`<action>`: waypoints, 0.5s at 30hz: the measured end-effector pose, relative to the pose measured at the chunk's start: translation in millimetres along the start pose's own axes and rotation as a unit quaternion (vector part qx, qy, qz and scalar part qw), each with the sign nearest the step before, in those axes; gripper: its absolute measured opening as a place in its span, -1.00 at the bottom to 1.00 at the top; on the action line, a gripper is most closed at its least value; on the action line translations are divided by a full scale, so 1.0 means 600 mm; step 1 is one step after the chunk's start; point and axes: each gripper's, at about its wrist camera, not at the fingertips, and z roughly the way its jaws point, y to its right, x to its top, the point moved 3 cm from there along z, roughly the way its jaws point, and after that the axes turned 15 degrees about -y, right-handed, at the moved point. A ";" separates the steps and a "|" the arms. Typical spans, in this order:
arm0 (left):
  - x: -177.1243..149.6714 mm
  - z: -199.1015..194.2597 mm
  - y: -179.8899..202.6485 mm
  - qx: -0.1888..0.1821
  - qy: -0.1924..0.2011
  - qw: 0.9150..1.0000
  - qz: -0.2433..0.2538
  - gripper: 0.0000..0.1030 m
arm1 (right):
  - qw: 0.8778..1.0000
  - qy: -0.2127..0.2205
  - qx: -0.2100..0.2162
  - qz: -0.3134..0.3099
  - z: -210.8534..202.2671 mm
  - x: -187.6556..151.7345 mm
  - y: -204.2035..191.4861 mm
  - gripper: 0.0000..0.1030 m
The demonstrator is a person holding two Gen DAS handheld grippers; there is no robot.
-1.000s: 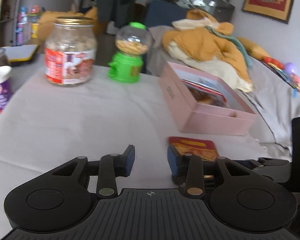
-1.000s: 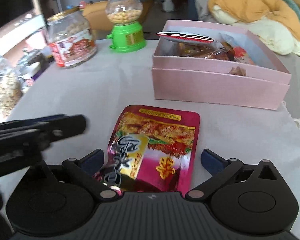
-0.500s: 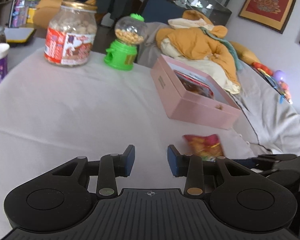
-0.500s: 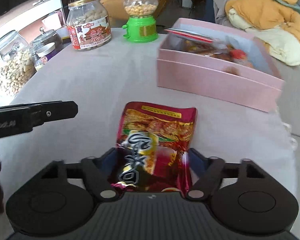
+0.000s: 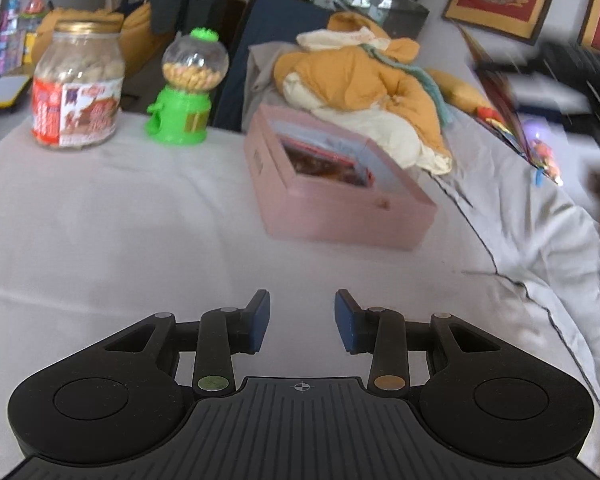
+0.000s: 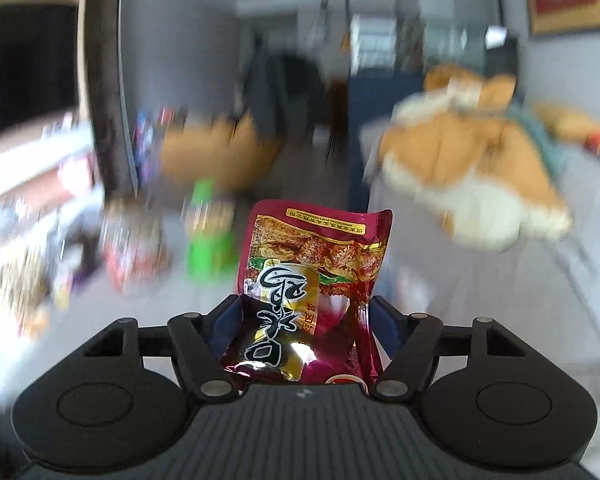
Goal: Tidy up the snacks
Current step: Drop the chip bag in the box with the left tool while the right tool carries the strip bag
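We see a table (image 5: 100, 232) under a pale cloth. A pink box (image 5: 340, 216) sits near its right edge, open, with snack packs inside. At the far edge stand a jar (image 5: 78, 92) and, beside it, a green dispenser (image 5: 182, 116). Our left gripper (image 5: 302, 318) hangs over bare cloth, its jaws narrowly apart on nothing. Our right gripper (image 6: 306, 322) has just closed on the red pouch (image 6: 314, 280), which is clamped upright, clear of the table.

Large black brush-style Chinese characters are showing upside down on the red snack packet (image 6: 312, 292); they are not legible.
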 end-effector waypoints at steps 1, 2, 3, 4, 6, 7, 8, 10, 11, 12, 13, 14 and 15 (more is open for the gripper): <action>0.002 0.004 0.000 0.007 0.001 1.000 0.003 -0.22 | 1.000 0.019 -0.005 0.000 0.013 0.035 0.004 0.70; 0.003 0.010 -0.002 0.018 -0.002 1.000 0.007 -0.22 | 1.000 0.028 -0.009 -0.003 0.033 0.065 0.008 0.83; 0.002 0.013 -0.005 0.029 -0.006 1.000 0.010 -0.22 | 1.000 0.025 -0.015 -0.003 0.057 0.088 0.012 0.98; 0.000 0.013 -0.010 0.038 -0.009 0.999 0.013 -0.22 | 1.000 0.009 -0.024 -0.002 0.085 0.105 0.017 0.98; -0.008 0.011 -0.024 0.055 -0.005 0.998 0.017 -0.22 | 0.999 -0.031 -0.030 -0.001 0.122 0.103 0.024 0.98; -0.011 0.012 -0.032 0.064 -0.005 0.998 0.016 -0.22 | 0.999 -0.040 -0.022 -0.006 0.131 0.090 0.022 0.98; -0.015 0.014 -0.036 0.069 -0.006 0.998 0.015 -0.22 | 0.999 -0.046 -0.017 -0.008 0.134 0.070 0.023 0.98; -0.024 0.020 -0.043 0.081 -0.009 0.997 0.016 -0.22 | 0.998 -0.069 0.000 0.003 0.141 0.018 0.026 0.98; -0.028 0.021 -0.043 0.085 -0.010 0.996 0.017 -0.22 | 0.996 -0.086 0.016 0.015 0.145 -0.009 0.025 0.98; -0.034 0.021 -0.040 0.086 -0.010 0.996 0.020 -0.22 | 0.993 -0.111 0.035 0.031 0.152 -0.043 0.024 0.98; -0.039 0.020 -0.036 0.086 -0.009 0.996 0.025 -0.22 | 0.990 -0.130 0.046 0.041 0.160 -0.069 0.021 0.98; -0.043 0.019 -0.028 0.088 -0.008 0.996 0.033 -0.22 | 0.986 -0.149 0.055 0.049 0.166 -0.100 0.016 0.98; -0.048 0.018 -0.021 0.090 -0.007 0.995 0.040 -0.22 | 0.983 -0.165 0.056 0.051 0.173 -0.127 0.008 0.98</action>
